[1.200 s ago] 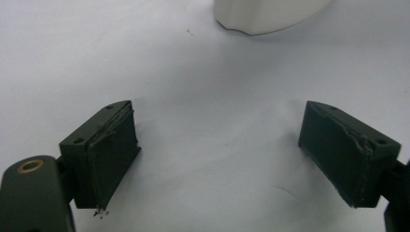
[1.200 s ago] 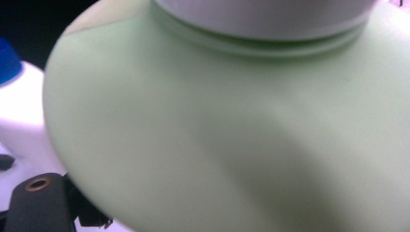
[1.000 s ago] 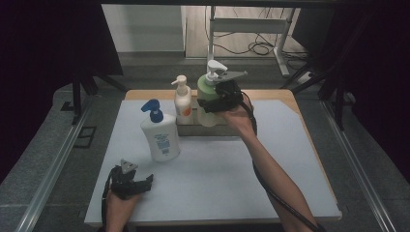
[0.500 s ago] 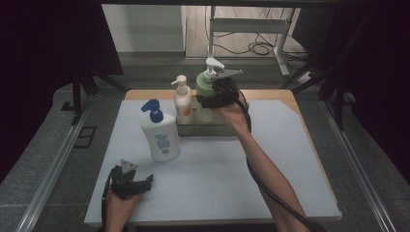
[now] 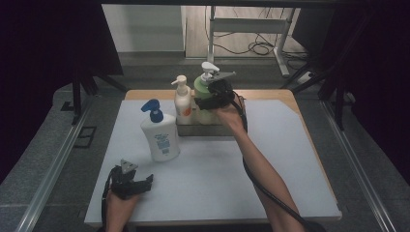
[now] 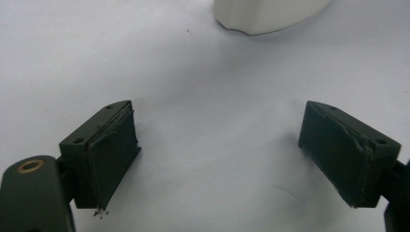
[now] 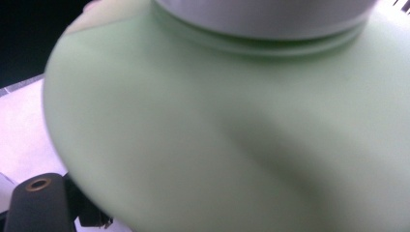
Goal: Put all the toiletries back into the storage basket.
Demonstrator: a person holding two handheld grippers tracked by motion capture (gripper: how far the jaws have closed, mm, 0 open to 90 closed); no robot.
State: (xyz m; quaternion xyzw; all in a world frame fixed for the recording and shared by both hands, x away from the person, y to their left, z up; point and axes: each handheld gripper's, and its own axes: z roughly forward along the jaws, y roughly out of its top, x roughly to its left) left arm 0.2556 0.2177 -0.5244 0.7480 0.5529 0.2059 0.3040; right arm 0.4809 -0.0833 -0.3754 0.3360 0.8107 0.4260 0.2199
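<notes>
A green pump bottle (image 5: 202, 90) stands at the back in a low metal tray (image 5: 193, 129), beside a cream bottle with an orange label (image 5: 182, 102). My right gripper (image 5: 212, 96) is clamped on the green bottle's upper body from the right. In the right gripper view the green bottle (image 7: 232, 125) presses close and hides most of the jaws. A white bottle with a blue pump (image 5: 159, 136) stands on the mat left of the tray. My left gripper (image 5: 140, 183) rests open near the front left, its jaws (image 6: 232, 154) wide apart over bare mat, the white bottle's base (image 6: 266, 14) just ahead.
A white mat (image 5: 270, 159) covers most of the wooden table (image 5: 285, 96). Dark curtains hang on both sides, and a metal frame with cables (image 5: 251, 29) stands on the floor beyond the table. My right forearm crosses the mat's middle right.
My right gripper has shifted left onto the green bottle, which has hardly moved. The left gripper has stayed where it was.
</notes>
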